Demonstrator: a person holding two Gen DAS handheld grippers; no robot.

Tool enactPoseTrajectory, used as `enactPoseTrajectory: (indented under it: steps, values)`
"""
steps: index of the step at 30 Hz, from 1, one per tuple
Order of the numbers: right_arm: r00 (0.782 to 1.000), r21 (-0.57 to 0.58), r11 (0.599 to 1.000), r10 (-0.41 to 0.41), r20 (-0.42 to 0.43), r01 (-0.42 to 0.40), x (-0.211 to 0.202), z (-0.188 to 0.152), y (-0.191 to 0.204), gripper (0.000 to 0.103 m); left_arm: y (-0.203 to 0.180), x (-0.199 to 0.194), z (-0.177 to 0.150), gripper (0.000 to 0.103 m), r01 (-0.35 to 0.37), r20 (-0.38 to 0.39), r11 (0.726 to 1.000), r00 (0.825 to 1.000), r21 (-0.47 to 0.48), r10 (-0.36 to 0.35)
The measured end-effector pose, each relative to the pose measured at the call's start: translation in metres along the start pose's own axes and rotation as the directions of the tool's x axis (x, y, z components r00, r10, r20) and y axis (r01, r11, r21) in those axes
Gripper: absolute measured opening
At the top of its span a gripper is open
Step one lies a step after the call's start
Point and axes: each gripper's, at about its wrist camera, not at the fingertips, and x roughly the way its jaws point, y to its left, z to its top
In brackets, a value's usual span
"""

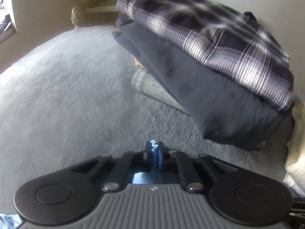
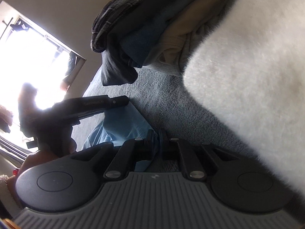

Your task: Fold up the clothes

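Left hand-held gripper (image 1: pixel 154 152) and right hand-held gripper (image 2: pixel 159 139) each pinch light-blue cloth garment (image 2: pixel 122 126); folded dark clothes stack (image 1: pixel 200 61) at 1 o'clock.

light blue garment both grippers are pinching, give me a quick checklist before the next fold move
1. Left gripper jaws shut on the light blue garment: ok.
2. Right gripper jaws shut on the same garment: ok.
3. Garment hanging flat between grippers: cannot tell, mostly hidden.
4. Bare grey fleece blanket ahead for laying it down: ok.
5. Stack topped by the folded dark plaid shirt stands apart from both grippers: ok.
6. Fluffy white fabric close beside the right gripper, may snag: not ok.
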Motion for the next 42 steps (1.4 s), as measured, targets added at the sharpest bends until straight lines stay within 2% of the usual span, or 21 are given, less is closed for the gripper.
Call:
enactPoseTrajectory:
  steps: [3,7,10,12,13,15,17,19,20,21,22,23,24,29,34,38,40,42]
  values:
    - [1.000,-0.052,0.999,0.001,0.028,0.000,-0.003,0.002,0.012,0.001,0.012,-0.021,0.001,0.004,0.042,0.058,0.997,0.998,-0.063,-0.038]
    - [0.996,-0.205,0.979,0.028,0.083,-0.011,-0.011,0.004,0.045,0.001,0.032,-0.060,0.000,0.004,0.105,0.144,0.988,0.986,-0.115,-0.088]
    - [0.991,-0.350,0.936,0.073,0.109,-0.030,-0.022,-0.001,0.078,0.001,0.049,-0.093,-0.005,0.004,0.138,0.197,0.984,0.974,-0.114,-0.114]
    - [0.988,-0.461,0.886,0.111,0.109,-0.049,-0.033,-0.010,0.102,0.001,0.060,-0.115,-0.009,0.004,0.148,0.220,0.983,0.968,-0.110,-0.121]
    - [0.986,-0.515,0.855,0.131,0.106,-0.058,-0.039,-0.016,0.115,0.001,0.066,-0.126,-0.012,0.004,0.152,0.228,0.983,0.966,-0.107,-0.124]
    - [0.982,-0.638,0.766,0.170,0.086,-0.077,-0.056,-0.032,0.139,0.001,0.079,-0.149,-0.017,0.004,0.159,0.245,0.982,0.961,-0.100,-0.131]
    - [0.977,-0.750,0.655,0.206,0.059,-0.093,-0.074,-0.051,0.162,0.001,0.092,-0.169,-0.032,0.005,0.150,0.237,0.984,0.964,-0.093,-0.124]
    - [0.973,-0.845,0.524,0.231,0.015,-0.111,-0.084,-0.074,0.181,0.001,0.105,-0.184,-0.050,0.006,0.137,0.206,0.986,0.972,-0.094,-0.115]
    - [0.972,-0.881,0.457,0.236,-0.009,-0.119,-0.087,-0.088,0.188,0.001,0.112,-0.192,-0.060,0.010,0.130,0.191,0.987,0.975,-0.095,-0.110]
    - [0.971,-0.909,0.396,0.235,-0.036,-0.130,-0.087,-0.101,0.194,0.001,0.119,-0.199,-0.069,0.022,0.124,0.176,0.988,0.979,-0.096,-0.106]
    - [0.973,-0.917,0.371,0.221,-0.062,-0.142,-0.087,-0.109,0.195,0.001,0.125,-0.202,-0.082,0.028,0.107,0.147,0.988,0.985,-0.113,-0.089]
    - [0.975,-0.919,0.362,0.203,-0.085,-0.156,-0.088,-0.114,0.195,0.002,0.132,-0.205,-0.093,0.042,0.088,0.123,0.987,0.990,-0.132,-0.072]
    - [0.977,-0.920,0.354,0.185,-0.108,-0.169,-0.089,-0.119,0.194,0.002,0.138,-0.209,-0.107,0.051,0.074,0.106,0.985,0.993,-0.153,-0.058]
    - [0.971,-0.920,0.313,0.088,-0.221,-0.238,-0.093,-0.144,0.192,0.003,0.162,-0.215,-0.154,0.053,0.032,0.083,0.971,0.996,-0.236,-0.012]
    - [0.945,-0.909,0.279,-0.015,-0.326,-0.309,-0.097,-0.169,0.190,0.005,0.169,-0.215,-0.172,0.057,0.007,0.092,0.967,0.996,-0.254,0.017]
    - [0.977,-0.947,0.278,-0.091,-0.190,-0.159,-0.082,-0.151,0.175,0.005,0.157,-0.212,-0.171,0.060,-0.026,0.099,0.978,0.994,-0.207,0.048]
    - [0.985,-0.959,0.274,-0.129,-0.111,-0.072,-0.074,-0.141,0.166,0.006,0.152,-0.209,-0.169,0.060,-0.043,0.104,0.981,0.993,-0.189,0.064]
    - [0.986,-0.974,0.223,-0.155,-0.066,-0.030,-0.066,-0.139,0.159,0.008,0.147,-0.204,-0.165,0.062,-0.063,0.104,0.981,0.991,-0.183,0.083]
